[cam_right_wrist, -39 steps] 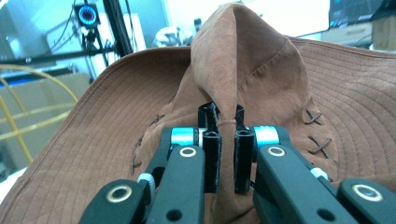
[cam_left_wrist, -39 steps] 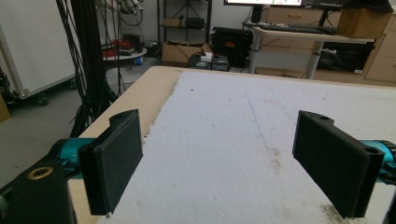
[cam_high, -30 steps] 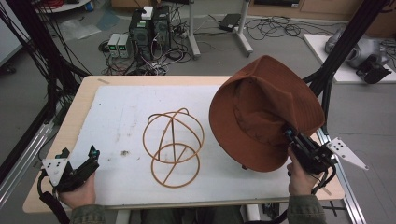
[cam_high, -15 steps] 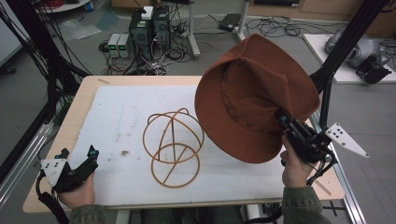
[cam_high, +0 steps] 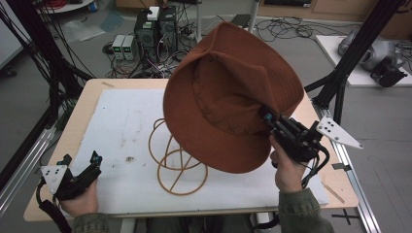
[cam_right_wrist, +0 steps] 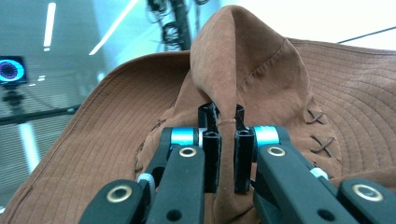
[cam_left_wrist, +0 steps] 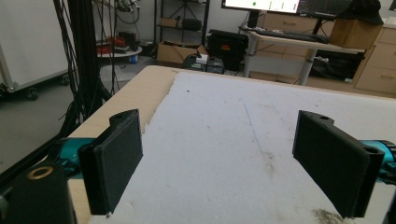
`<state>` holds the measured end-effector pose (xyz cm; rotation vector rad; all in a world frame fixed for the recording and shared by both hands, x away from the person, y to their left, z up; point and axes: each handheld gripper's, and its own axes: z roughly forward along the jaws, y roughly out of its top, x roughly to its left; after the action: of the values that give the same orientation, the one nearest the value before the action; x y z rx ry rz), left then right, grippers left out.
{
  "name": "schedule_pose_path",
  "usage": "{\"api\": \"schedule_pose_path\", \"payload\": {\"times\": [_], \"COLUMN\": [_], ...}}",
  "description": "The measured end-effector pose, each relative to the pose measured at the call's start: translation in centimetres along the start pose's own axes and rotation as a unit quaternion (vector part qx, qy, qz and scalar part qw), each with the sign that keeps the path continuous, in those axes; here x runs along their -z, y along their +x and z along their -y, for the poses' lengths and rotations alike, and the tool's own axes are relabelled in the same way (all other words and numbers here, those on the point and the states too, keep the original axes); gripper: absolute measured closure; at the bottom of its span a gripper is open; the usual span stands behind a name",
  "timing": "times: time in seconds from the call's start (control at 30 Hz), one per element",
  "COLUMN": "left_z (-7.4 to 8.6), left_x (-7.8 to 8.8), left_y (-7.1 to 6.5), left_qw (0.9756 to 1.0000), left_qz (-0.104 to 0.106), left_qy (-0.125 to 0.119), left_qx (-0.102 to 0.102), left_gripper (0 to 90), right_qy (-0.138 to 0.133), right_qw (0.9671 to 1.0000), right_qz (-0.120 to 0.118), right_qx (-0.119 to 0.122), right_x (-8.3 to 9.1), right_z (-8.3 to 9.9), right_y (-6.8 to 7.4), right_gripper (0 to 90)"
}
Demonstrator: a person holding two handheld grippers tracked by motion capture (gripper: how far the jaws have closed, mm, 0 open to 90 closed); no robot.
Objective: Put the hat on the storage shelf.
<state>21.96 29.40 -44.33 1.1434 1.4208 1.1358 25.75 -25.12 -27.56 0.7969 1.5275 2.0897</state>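
A brown wide-brimmed hat [cam_high: 228, 92] hangs in the air above the table's middle, tilted so its underside faces me. My right gripper [cam_high: 268, 119] is shut on a fold of the hat's crown [cam_right_wrist: 233, 70]. Below the hat stands a tan wire hat stand [cam_high: 177, 167] on the white mat, partly hidden by the brim. My left gripper [cam_high: 80, 162] rests at the table's front left corner, jaws wide apart with nothing between them; the left gripper view shows its pads [cam_left_wrist: 114, 163] over bare mat.
The white mat [cam_high: 121, 126] covers most of the wooden table [cam_high: 80, 107]. Black frame posts [cam_high: 350, 63] stand at both sides. Computers and cables [cam_high: 150, 34] lie on the floor beyond the far edge.
My right gripper has lifted the hat and carried it left, from the table's right side to above the wire stand. The left gripper has stayed put.
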Motion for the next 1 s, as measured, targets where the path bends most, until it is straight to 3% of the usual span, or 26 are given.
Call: {"api": "schedule_pose_path", "payload": {"times": [0.1, 0.3, 0.63, 0.73, 1.0], "left_z": [0.0, -0.1, 0.0, 0.0, 0.0], "left_x": [0.1, 0.1, 0.0, 0.0, 0.0], "left_y": [0.2, 0.4, 0.3, 0.3, 0.2], "left_qw": [1.0, 1.0, 1.0, 1.0, 1.0], "left_qz": [-0.002, -0.004, -0.002, -0.001, -0.002], "left_qy": [-0.001, -0.002, 0.0, 0.0, 0.002], "left_qx": [0.002, 0.003, 0.0, 0.0, -0.004], "left_gripper": [16.3, 16.3, 16.3, 16.3, 16.3], "right_qy": [0.01, 0.025, 0.034, 0.038, 0.064], "right_qw": [0.9994, 0.9968, 0.9927, 0.9919, 0.9859], "right_qz": [-0.032, -0.074, -0.104, -0.111, -0.141], "right_qx": [-0.006, -0.018, -0.05, -0.049, -0.063], "right_x": [-1.4, -2.9, -4.3, -4.5, -4.8], "right_z": [0.4, 1.2, 2.1, 2.4, 3.4], "right_y": [1.1, 2.4, 3.3, 3.3, 2.7], "right_gripper": [86.7, 86.7, 86.7, 86.7, 86.4]}}
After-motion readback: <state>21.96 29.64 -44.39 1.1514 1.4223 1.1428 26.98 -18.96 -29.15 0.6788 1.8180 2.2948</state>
